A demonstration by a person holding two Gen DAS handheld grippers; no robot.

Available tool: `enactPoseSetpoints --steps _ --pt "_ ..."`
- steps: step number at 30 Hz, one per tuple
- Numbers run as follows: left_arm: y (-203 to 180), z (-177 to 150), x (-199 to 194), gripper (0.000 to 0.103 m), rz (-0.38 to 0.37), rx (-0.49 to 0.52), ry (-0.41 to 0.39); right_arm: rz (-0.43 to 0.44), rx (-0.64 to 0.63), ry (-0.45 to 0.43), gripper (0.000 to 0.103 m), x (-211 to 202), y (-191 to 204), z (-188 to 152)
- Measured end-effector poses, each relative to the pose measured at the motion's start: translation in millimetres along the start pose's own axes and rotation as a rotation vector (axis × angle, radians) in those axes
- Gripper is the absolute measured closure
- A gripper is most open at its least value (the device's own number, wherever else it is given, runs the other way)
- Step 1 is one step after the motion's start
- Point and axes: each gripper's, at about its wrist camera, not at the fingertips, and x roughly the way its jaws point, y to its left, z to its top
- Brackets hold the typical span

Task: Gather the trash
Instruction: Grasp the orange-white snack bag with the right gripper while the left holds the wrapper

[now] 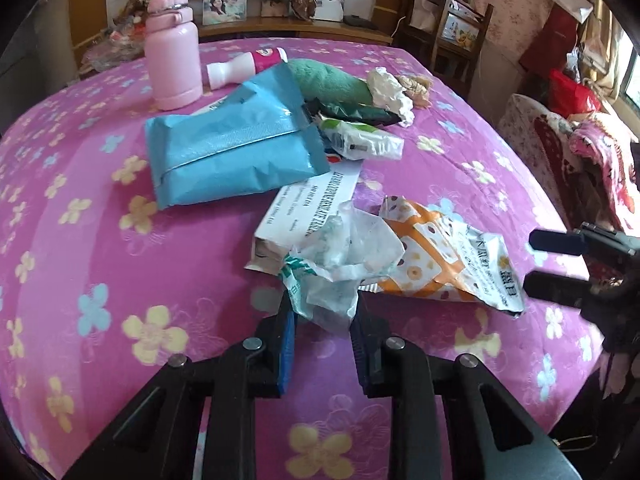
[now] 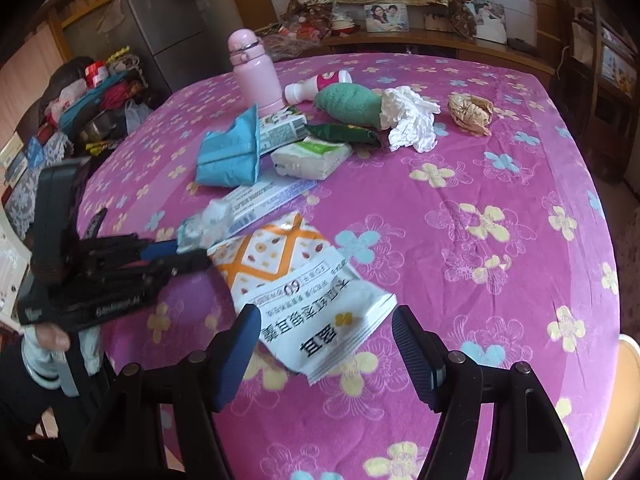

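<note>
A crumpled clear plastic wrapper [image 1: 344,256] lies near the table's front. My left gripper [image 1: 324,316] has its fingers on either side of the wrapper's lower end, closed onto it; it also shows in the right wrist view [image 2: 188,252]. An orange-and-white snack bag [image 2: 304,276] lies beside the wrapper, also seen in the left wrist view [image 1: 444,264]. My right gripper [image 2: 324,328] is open with the bag's near corner between its fingers. It shows at the right edge of the left wrist view [image 1: 556,260].
On the pink flowered tablecloth [image 2: 480,208] lie a blue tissue pack [image 1: 232,140], a white box [image 1: 304,208], a small tissue packet [image 2: 312,158], crumpled white paper [image 2: 408,116], a green cloth [image 2: 348,104], a brown paper ball [image 2: 470,114], a pink flask [image 1: 172,48] and a small bottle [image 2: 316,84].
</note>
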Motion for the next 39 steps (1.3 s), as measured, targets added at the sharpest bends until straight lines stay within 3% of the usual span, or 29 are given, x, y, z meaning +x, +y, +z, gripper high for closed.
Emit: enactPoseSetpoints --steps 2,12,16,18,20,27,35,39 --pt "-1 1 -3 0.081 -0.006 -0.002 -0.006 -0.010 -0.014 0.009 0.031 2 1 -2" --pt "-14 2 -29 0.082 0.006 0.038 -0.046 -0.004 -0.032 0.035 0.031 2 4 -11" --pt "-11 1 -28 0.082 0.027 0.027 -0.045 0.038 -0.052 0.080 0.031 5 9 -20" --pt "-9 1 -27 0.082 0.030 0.017 -0.042 0.000 -0.091 0.103 0.031 10 14 -23" --pt "-9 1 -27 0.082 0.029 0.017 -0.043 -0.091 -0.100 0.115 0.031 16 12 -23" --pt "-14 2 -27 0.082 0.035 0.026 -0.050 -0.191 0.140 0.052 0.031 28 -45 9" --pt "-21 16 -11 0.082 0.018 -0.032 -0.053 -0.263 0.317 -0.009 0.031 38 -94 43" --pt "-33 25 -5 0.082 0.030 -0.013 -0.071 -0.208 0.345 -0.020 0.031 22 -99 34"
